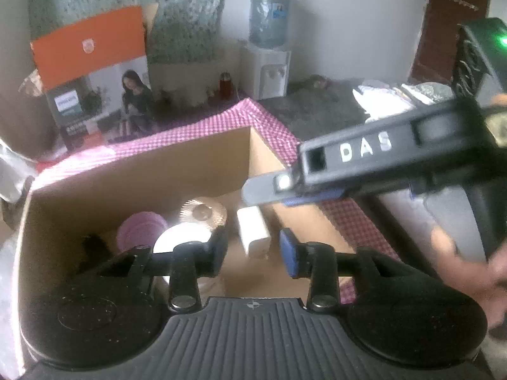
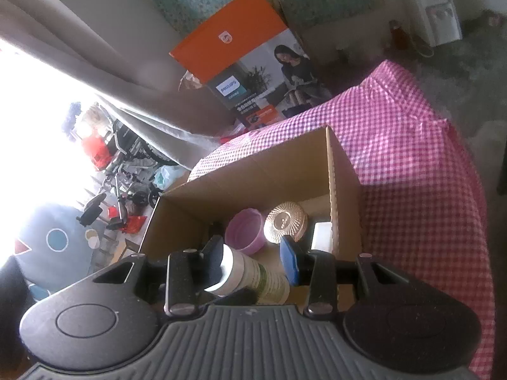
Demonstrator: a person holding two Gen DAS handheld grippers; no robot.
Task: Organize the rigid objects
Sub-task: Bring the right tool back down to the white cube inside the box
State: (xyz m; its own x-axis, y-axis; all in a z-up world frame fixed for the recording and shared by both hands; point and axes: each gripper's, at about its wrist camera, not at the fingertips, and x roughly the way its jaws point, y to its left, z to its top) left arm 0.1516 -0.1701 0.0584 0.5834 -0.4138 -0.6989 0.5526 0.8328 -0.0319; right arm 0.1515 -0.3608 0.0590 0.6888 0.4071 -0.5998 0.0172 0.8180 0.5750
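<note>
Cardboard box (image 2: 253, 171) on pink checked cloth (image 2: 412, 164), holding purple cup (image 2: 245, 232), ribbed gold lid (image 2: 285, 221), white block (image 1: 253, 231), left hand-held gripper (image 1: 253, 250) parted, empty, right hand-held gripper (image 2: 250, 259) clasping white bottle (image 2: 253, 277) over the box's near edge

I'm working in a lived-in home room: a water dispenser (image 1: 269, 72) against the wall, patterned curtains (image 1: 177, 9), an appliance carton (image 2: 250, 60), and a pink checked cloth (image 2: 412, 164) over the table.
</note>
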